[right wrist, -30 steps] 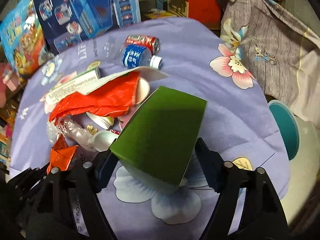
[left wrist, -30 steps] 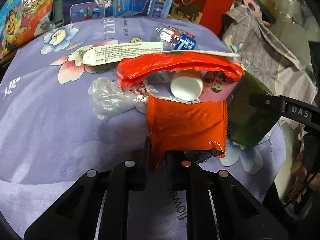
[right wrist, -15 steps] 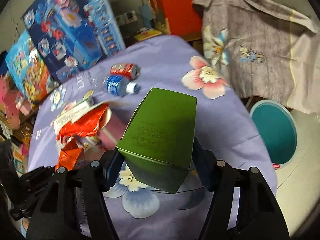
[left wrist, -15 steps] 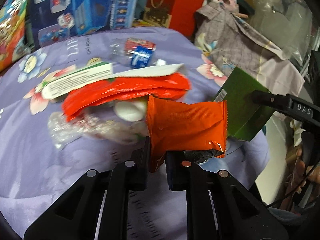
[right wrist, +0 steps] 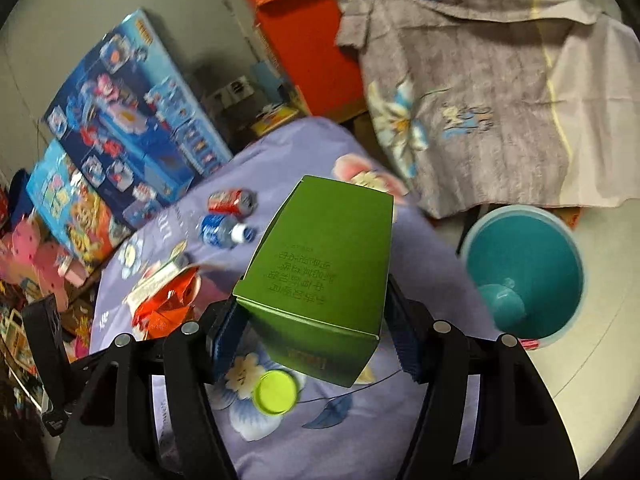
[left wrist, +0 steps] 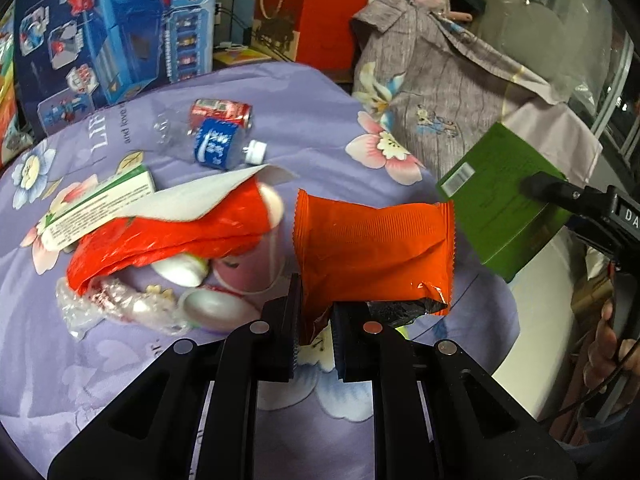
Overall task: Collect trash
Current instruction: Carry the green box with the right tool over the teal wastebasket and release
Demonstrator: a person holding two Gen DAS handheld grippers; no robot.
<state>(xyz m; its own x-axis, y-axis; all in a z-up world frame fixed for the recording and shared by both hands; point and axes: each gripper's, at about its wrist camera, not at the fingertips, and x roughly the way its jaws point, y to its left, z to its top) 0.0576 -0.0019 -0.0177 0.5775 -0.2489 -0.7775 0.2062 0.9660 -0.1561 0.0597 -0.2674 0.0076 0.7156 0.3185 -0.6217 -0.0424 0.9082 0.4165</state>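
Observation:
My left gripper (left wrist: 314, 312) is shut on the lower edge of an orange snack wrapper (left wrist: 372, 248), which it holds above the purple floral tablecloth (left wrist: 80, 380). My right gripper (right wrist: 314, 320) is shut on a green carton (right wrist: 324, 256), its pads pressed on both sides; that green carton (left wrist: 492, 200) also shows at the right of the left wrist view. A teal bin (right wrist: 560, 256) stands on the floor to the carton's right. On the cloth lie a red plastic bag (left wrist: 168, 236), a blue-label bottle (left wrist: 216, 144), a red can (left wrist: 220, 110) and a yellow-green lid (right wrist: 276, 392).
Toy boxes (right wrist: 132, 120) and a red gift bag (left wrist: 316, 8) stand behind the table. A grey flowered cloth (right wrist: 480, 88) hangs beyond the bin. White cups (left wrist: 180, 272), a paper carton (left wrist: 100, 200) and clear wrap (left wrist: 80, 312) lie by the red bag. A person's hand (left wrist: 604, 344) shows at right.
Both grippers have risen and swung right toward the table's edge, each still holding its item. The teal bin has come fully into the right wrist view.

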